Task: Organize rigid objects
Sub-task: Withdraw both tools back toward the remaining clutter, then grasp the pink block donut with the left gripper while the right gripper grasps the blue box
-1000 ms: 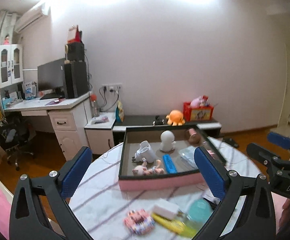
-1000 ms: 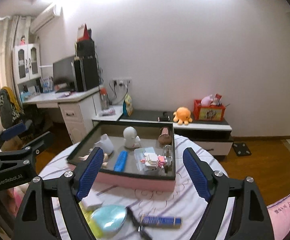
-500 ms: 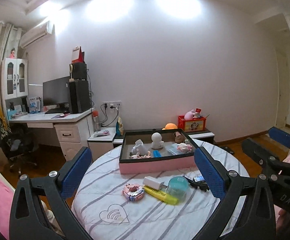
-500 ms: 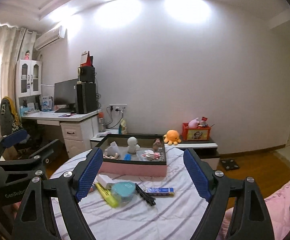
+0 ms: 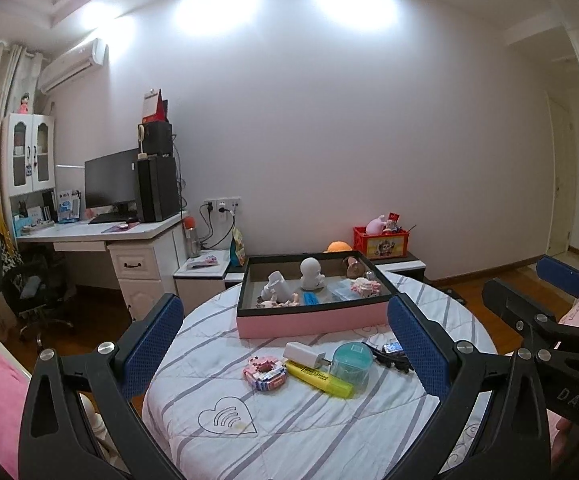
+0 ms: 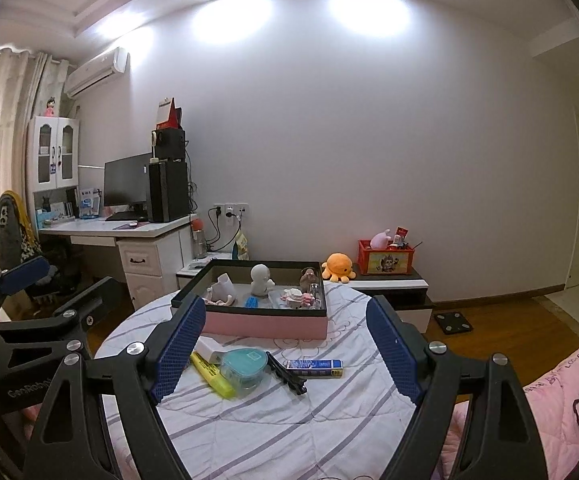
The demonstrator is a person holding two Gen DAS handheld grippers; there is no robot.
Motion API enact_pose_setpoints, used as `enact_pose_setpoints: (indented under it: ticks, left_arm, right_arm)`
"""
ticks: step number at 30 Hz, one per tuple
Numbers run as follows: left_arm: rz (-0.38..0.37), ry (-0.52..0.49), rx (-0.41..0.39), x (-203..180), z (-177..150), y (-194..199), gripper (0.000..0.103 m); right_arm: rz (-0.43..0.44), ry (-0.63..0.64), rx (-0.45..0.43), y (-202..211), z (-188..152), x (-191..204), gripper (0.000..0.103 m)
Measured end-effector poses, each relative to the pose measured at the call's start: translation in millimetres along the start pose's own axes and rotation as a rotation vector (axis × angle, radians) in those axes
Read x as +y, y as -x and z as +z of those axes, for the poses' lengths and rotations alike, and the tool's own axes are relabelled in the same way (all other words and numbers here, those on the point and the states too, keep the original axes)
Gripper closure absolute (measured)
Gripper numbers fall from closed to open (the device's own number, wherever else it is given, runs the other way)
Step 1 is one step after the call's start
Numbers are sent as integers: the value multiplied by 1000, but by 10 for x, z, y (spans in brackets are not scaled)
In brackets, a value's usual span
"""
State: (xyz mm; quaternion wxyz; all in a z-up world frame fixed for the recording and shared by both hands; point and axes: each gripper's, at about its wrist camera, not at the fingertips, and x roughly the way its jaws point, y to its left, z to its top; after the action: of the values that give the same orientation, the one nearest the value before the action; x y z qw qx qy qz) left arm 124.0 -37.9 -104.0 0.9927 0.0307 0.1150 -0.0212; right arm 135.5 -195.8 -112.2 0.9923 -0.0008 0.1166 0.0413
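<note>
Ahead of both grippers stood the table [image 5: 289, 420], round and covered in a striped white cloth with a heart print near its close edge. Farther out along the fingers, at the table's far side, sat the tray [image 5: 313, 320], pink-walled with a dark rim. Inside it were a white figure [image 5: 311, 274] upright near the back wall, a white cup [image 5: 275, 288] lying to the figure's left, a blue bar [image 5: 311, 299] in front of the figure, and a pink block toy [image 5: 365, 286] to the right.

Between the tray and the grippers lay the loose things, all on the cloth. The teal box [image 6: 245, 370] was closest to centre, touching the yellow marker [image 6: 211, 374] that ran along its left side. A white charger [image 5: 303, 356] lay just behind the marker. A pink block ring [image 5: 265, 374] sat left of the marker in the left view. A blue tube [image 6: 315, 367] lay right of the box, with a black clip [image 6: 287, 376] between them.

The left gripper [image 5: 289, 344] had its jaws spread wide with nothing between the pads, held short of the table's things. The right gripper [image 6: 285, 350] was likewise wide apart and empty, its left pad overlapping the charger only in view.
</note>
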Motion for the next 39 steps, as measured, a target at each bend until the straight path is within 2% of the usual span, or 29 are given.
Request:
enact_pose_setpoints:
  ticks: [6, 16, 19, 27, 32, 37, 39]
  left_arm:
    - [1, 14, 53, 89, -122, -161, 0]
    - [-7, 135, 333, 513, -698, -895, 0]
    - [-6, 150, 380, 541, -813, -1070, 0]
    - [13, 122, 490, 523, -1004, -1532, 0]
    - [33, 119, 576, 570, -1098, -1902, 0]
    - [6, 102, 634, 563, -1123, -2188, 0]
    - [10, 60, 648, 520, -1118, -2272, 0]
  right_arm:
    - [-11, -12, 35, -101, -93, -91, 19]
    - [-54, -79, 216, -589, -494, -419, 19]
    - [-67, -92, 265, -739, -608, -492, 19]
    - [-43, -95, 365, -1111, -806, -490, 19]
    - [-51, -93, 398, -1269, -862, -506, 19]
    - [-66, -96, 430, -1420, -893, -575, 19]
    - [-65, -103, 441, -1474, -895, -609, 19]
